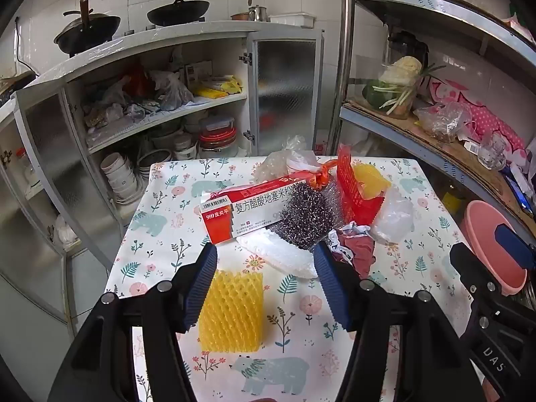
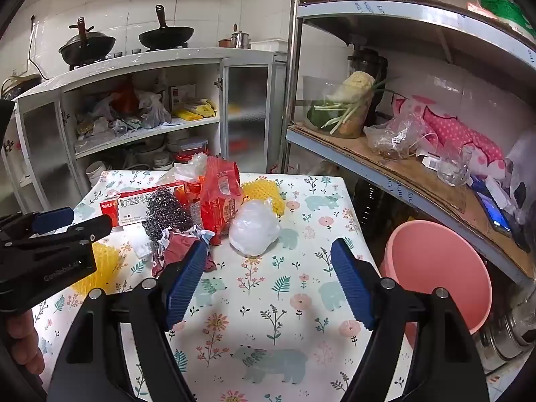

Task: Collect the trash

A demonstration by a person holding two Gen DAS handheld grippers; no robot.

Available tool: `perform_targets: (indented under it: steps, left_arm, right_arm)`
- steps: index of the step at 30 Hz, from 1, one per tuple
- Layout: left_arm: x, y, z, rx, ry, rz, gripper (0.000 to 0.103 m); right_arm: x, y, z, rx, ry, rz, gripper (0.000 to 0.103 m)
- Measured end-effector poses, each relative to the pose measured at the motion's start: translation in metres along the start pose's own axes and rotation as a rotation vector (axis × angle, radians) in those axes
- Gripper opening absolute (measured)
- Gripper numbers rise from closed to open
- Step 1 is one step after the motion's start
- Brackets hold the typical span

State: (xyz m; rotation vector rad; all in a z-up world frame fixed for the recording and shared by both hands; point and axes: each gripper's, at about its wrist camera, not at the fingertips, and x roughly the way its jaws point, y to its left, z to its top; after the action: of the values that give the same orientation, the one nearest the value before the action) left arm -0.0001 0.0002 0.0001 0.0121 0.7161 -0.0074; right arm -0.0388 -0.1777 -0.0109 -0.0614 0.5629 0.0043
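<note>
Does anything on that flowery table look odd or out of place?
Yes: a heap of litter sits mid-table, with a steel wool scourer lying on a medicine box beside crumpled red wrappers. One yellow foam net lies apart, nearer.

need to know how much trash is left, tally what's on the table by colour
yellow: 2, foam net, foam net
red: 3, box, mesh bag, wrapper
silver: 1, scourer
white or clear: 3, bag, bag, foam sheet
total: 9

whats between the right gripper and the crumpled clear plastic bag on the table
Only bare floral tablecloth: in the right wrist view the open right gripper faces the clear plastic bag with nothing lying between.
</note>
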Motion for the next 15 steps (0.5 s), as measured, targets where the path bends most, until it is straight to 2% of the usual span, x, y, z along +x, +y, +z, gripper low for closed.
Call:
perform_targets:
  steps: [15]
  left_arm:
    - [0.0001, -0.0001, 0.0, 0.002, 0.001, 0.002, 0.06]
  right_arm:
    - [-0.001, -0.0001, -0.0004, -0.003, -0.003, -0.004, 0.077]
